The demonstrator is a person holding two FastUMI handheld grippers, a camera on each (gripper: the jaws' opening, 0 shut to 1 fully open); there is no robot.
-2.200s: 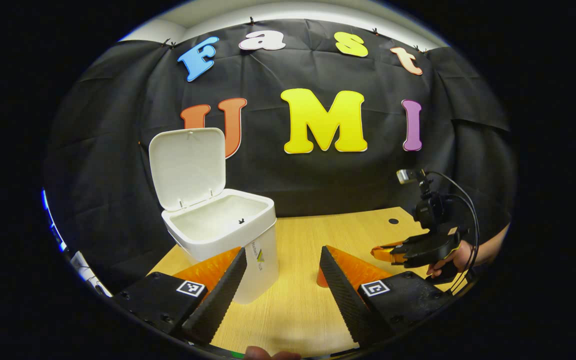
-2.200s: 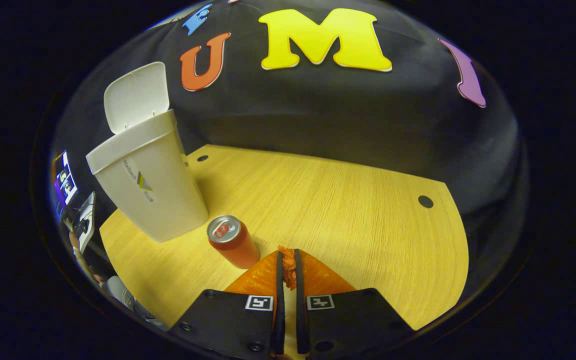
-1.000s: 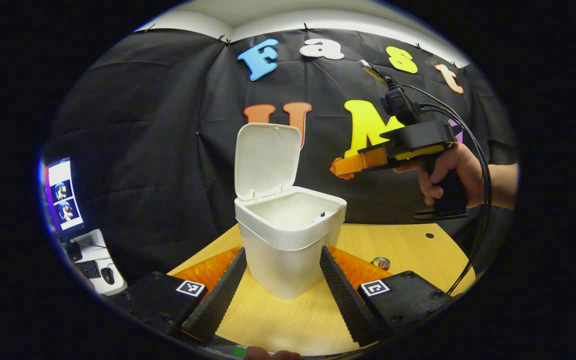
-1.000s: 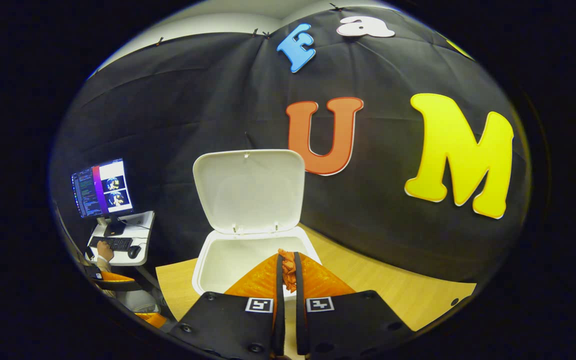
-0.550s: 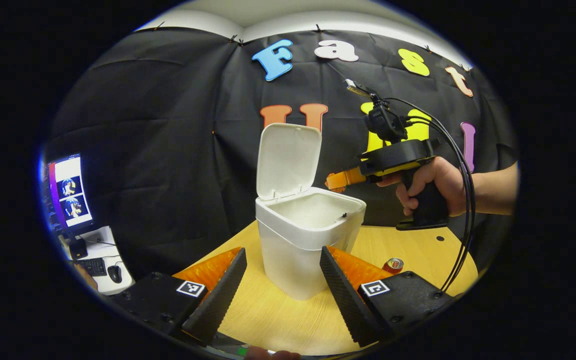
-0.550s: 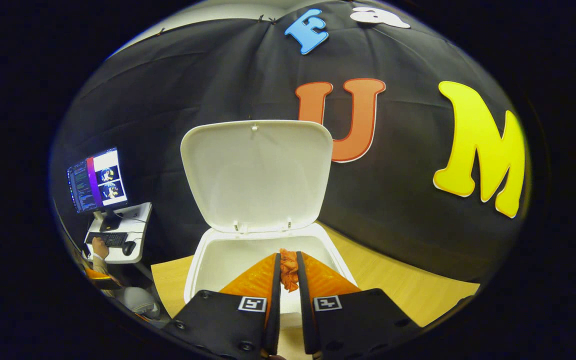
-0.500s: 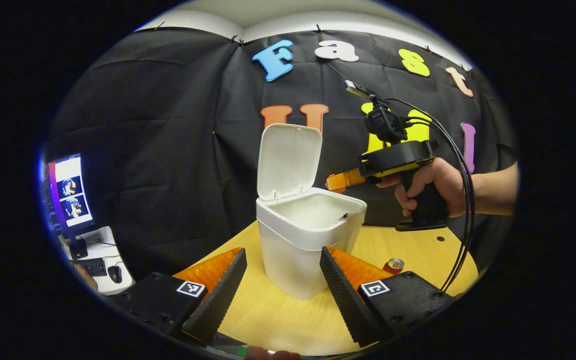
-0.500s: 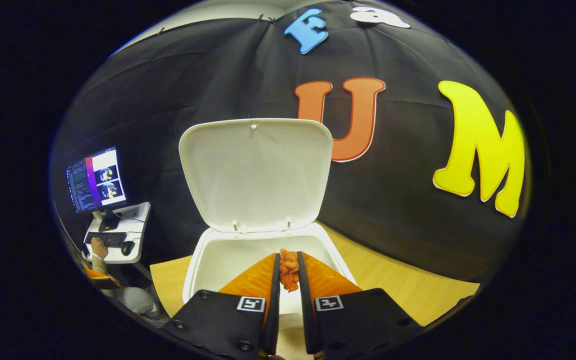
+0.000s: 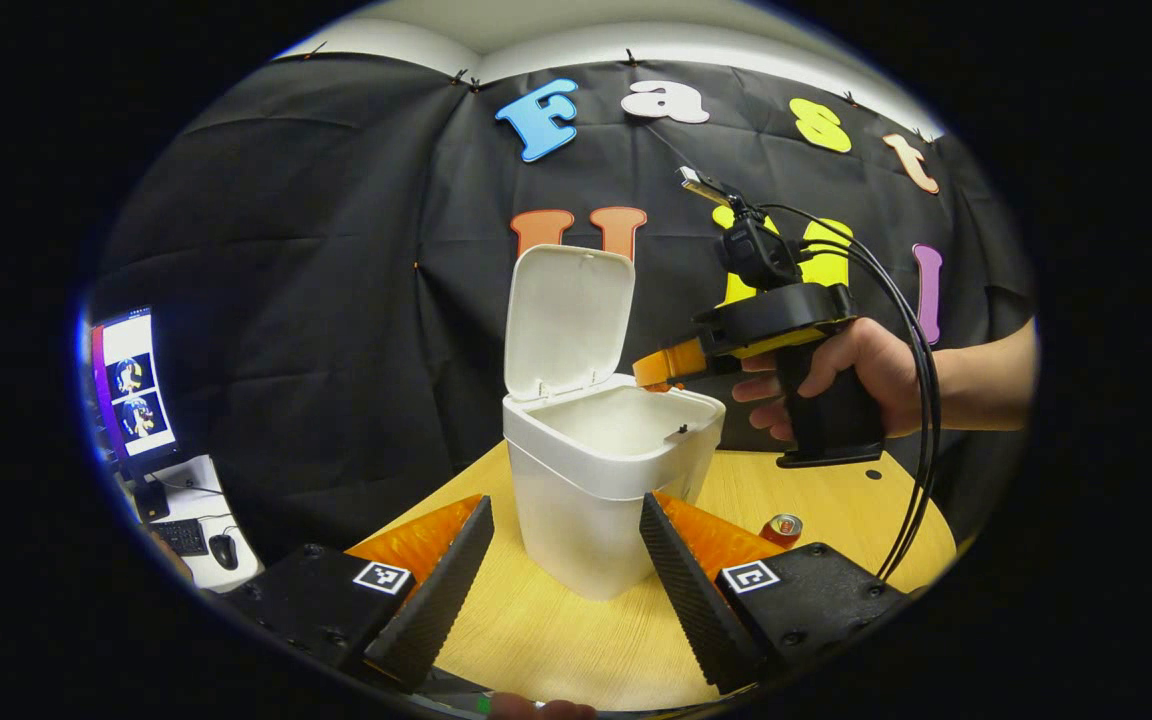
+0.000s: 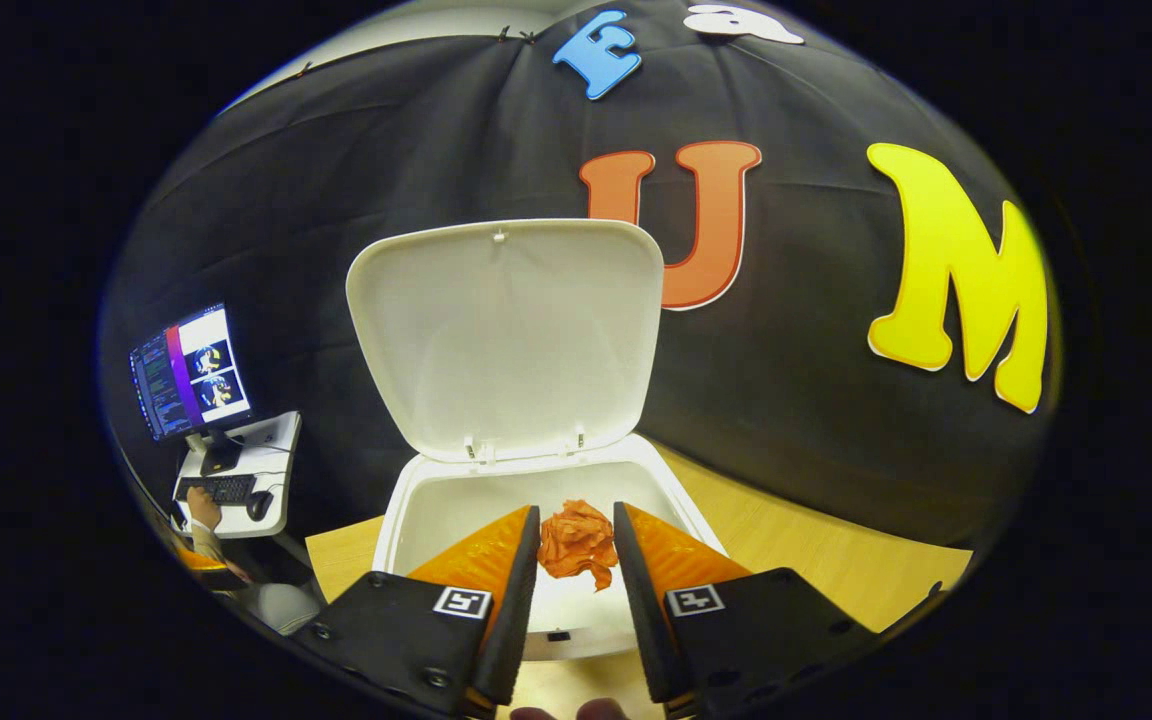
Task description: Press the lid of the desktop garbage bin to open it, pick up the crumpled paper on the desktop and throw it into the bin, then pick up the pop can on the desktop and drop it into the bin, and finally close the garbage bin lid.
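The white desktop bin (image 9: 596,480) stands on the wooden table (image 9: 556,640) with its lid (image 9: 566,310) swung up and back. My left gripper (image 9: 564,505) is open near the table's front, the bin a little beyond its fingers. A hand (image 9: 866,375) holds my right gripper (image 9: 654,367) over the bin's right rim. In the right gripper view the right gripper (image 10: 576,513) is open above the bin's mouth (image 10: 416,520). The crumpled orange paper (image 10: 576,542) sits loosely in the gap between its fingers. A red pop can (image 9: 783,527) stands on the table right of the bin.
A lit monitor (image 9: 131,385) and a small white desk (image 9: 196,500) with keyboard and mouse stand off to the left, below table height. A person's hand (image 10: 204,505) rests at that keyboard. Black cables (image 9: 921,420) loop down from the right gripper. The black wall is close behind the bin.
The right gripper carried the paper from the table up over the bin, and in the last half second its fingers spread apart. The paper has loosened between them. The left gripper barely moved.
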